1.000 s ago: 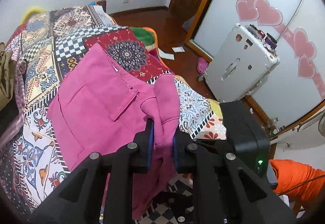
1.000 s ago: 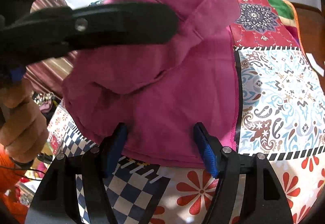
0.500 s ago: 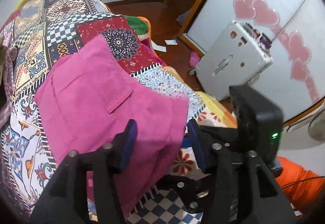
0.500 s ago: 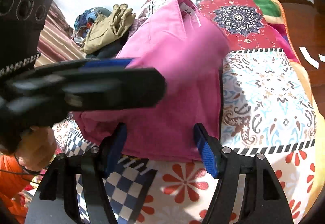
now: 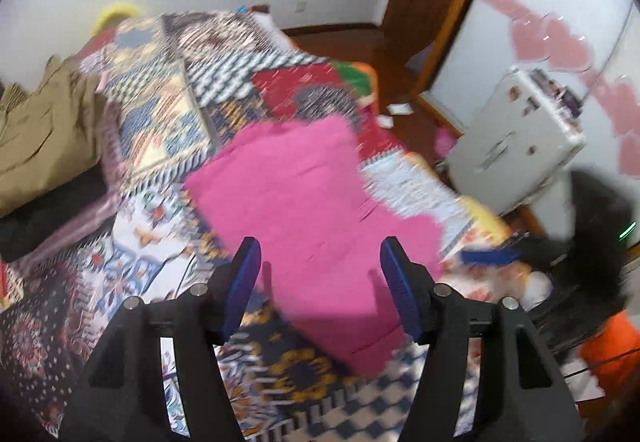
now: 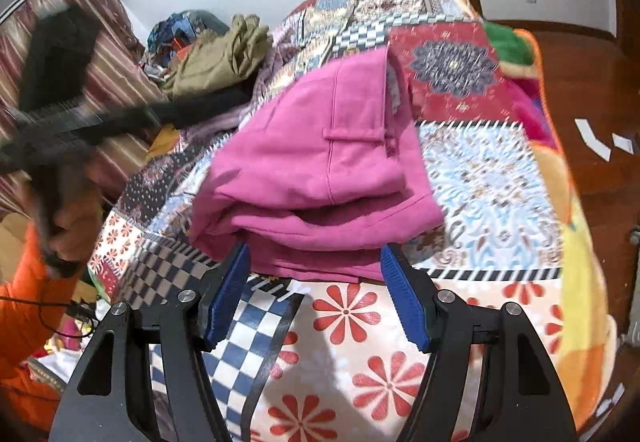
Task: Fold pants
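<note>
The pink pants (image 5: 316, 209) lie folded in a stack on the patchwork bedspread (image 5: 160, 129). In the right wrist view the pants (image 6: 320, 169) show several layers, folded edge toward me. My left gripper (image 5: 320, 270) is open and empty, held above the near end of the pants. My right gripper (image 6: 314, 274) is open and empty, its fingertips just in front of the folded edge. The left gripper also shows blurred at the left of the right wrist view (image 6: 80, 121), held in a hand.
A pile of olive and dark clothes (image 6: 216, 57) lies at the far left of the bed. A white suitcase (image 5: 516, 145) stands on the wooden floor (image 6: 592, 89) to the right. The bed's edge runs along the right side.
My left gripper let go of the pants leg and opened wide, then pulled back and up. The pants now lie folded over on themselves. The right gripper stayed open at the near edge.
</note>
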`<state>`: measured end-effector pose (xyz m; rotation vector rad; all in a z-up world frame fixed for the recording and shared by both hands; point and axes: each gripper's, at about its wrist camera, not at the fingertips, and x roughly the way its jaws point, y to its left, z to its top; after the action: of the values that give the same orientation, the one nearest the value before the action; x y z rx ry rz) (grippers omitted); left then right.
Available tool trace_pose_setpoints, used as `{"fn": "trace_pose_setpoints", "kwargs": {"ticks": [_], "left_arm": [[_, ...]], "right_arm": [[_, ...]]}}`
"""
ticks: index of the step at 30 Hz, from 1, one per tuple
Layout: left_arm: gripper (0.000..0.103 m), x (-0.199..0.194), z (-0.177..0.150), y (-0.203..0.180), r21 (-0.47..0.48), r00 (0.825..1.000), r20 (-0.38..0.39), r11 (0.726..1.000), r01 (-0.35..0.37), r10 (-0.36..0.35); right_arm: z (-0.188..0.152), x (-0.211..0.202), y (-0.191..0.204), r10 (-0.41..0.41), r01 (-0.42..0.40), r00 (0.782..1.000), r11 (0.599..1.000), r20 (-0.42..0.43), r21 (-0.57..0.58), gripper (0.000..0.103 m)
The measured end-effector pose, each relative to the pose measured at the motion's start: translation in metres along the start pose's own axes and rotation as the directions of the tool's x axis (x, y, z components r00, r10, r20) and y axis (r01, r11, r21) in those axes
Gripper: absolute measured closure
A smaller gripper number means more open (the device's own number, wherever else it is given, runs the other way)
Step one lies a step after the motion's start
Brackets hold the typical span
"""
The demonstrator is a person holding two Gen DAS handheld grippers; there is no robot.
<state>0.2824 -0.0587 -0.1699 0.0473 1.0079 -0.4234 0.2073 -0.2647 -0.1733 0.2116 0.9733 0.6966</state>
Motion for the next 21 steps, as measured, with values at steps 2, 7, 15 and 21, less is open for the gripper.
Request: {"fn": "trace_pose_setpoints", "kwargs": {"ticks": [2, 7, 15, 21], "left_arm": [[0.041, 0.010, -0.011, 0.000, 0.011, 1.000, -0.025, 1.000, 0.004, -0.004], [0.041, 0.029, -0.027, -0.009, 0.047, 0.999, -0.039, 0.999, -0.015, 0.017], [0.041, 0.019, -0.028, 0.011, 0.010, 0.999, 0.002, 0.999, -0.042, 0.042], [0.020, 0.010, 0.014, 0.038, 0.032, 0.991, 0.064, 0.992, -0.122, 0.119]], "right_arm": [[0.011, -0.009, 0.002, -0.010, 0.010, 0.999, 1.000, 0.043, -0.005, 0.038], [0.041, -0.002, 0.011, -0.017, 0.020, 0.994, 0.999, 0.112, -0.026, 0.038], [0.014, 0.049, 0.004, -0.059, 0.059, 0.998, 0.998, -0.014, -0.018, 0.038], [0.014, 0.028, 0.000, -0.076, 0.074, 0.997, 0.996, 0.031, 0.048, 0.040]]}}
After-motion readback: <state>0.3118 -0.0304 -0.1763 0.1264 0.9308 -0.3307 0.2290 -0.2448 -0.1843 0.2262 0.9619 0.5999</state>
